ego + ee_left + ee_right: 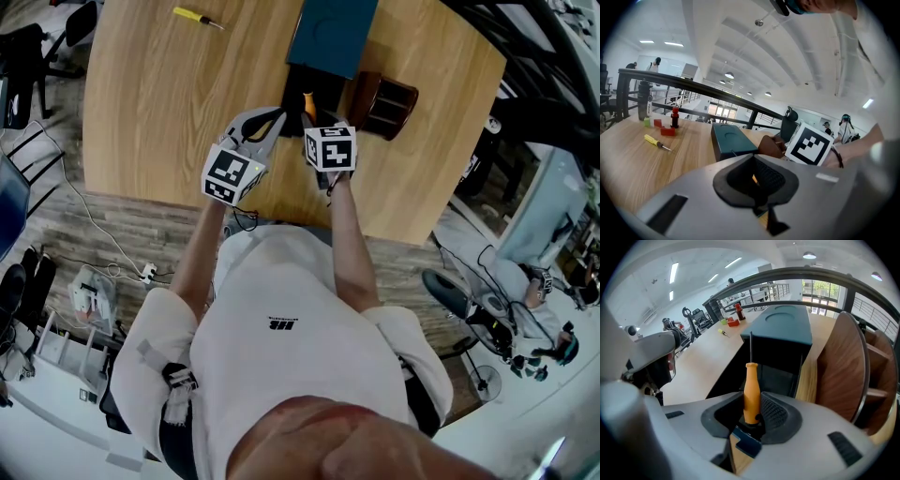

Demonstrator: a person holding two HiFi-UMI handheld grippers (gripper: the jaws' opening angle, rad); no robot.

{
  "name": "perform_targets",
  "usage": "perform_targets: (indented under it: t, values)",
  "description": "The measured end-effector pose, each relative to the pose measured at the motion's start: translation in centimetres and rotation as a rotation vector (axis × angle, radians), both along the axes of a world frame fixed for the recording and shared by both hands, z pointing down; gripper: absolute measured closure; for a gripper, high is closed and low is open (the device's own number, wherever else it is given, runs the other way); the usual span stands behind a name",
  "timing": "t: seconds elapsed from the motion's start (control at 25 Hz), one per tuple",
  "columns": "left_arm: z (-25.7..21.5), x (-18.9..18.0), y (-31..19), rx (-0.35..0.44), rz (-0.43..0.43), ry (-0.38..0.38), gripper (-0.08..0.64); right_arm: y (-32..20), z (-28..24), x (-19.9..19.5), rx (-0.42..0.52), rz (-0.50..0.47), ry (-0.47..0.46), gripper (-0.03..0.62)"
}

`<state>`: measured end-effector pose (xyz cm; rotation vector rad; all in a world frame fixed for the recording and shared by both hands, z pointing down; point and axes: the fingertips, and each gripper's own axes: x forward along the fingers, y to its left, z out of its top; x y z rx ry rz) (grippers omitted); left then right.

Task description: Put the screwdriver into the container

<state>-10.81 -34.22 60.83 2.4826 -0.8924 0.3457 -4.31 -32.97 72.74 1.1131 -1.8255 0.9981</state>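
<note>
My right gripper [751, 409] is shut on the orange handle of a screwdriver [751, 392]. Its thin shaft points up toward the dark open front [776, 376] of a teal container [783, 322]. In the head view the right gripper [319, 122] sits just before the container's dark opening [317, 86], under the teal lid [333, 33], and the orange handle [307, 105] shows there. My left gripper [278, 114] hangs beside it on the left, jaws shut and empty. In the left gripper view [754, 180] the teal container [731, 140] lies ahead.
A second, yellow-handled screwdriver [197, 17] lies far back left on the wooden table [159, 103]. A brown wooden organizer [384, 101] stands right of the container. Red blocks and a small bottle [674, 118] sit at the table's far end by a railing.
</note>
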Motion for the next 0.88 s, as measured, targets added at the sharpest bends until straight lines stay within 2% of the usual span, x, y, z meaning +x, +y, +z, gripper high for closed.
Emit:
perform_targets:
  t: [0.2, 0.44, 0.88]
  values:
    - [0.11, -0.26, 0.12, -0.005, -0.004, 0.002, 0.554, 0.69, 0.34, -0.27, -0.037, -0.014, 0.024, 0.486]
    - [0.31, -0.32, 0.33, -0.013, -0.004, 0.008, 0.554, 1.11, 0.73, -0.69, -0.071, 0.016, 0.031, 0.486]
    - [0.29, -0.51, 0.54, -0.003, -0.003, 0.001, 0.554, 0.85, 0.65, -0.64, -0.043, 0.045, 0.031, 0.473]
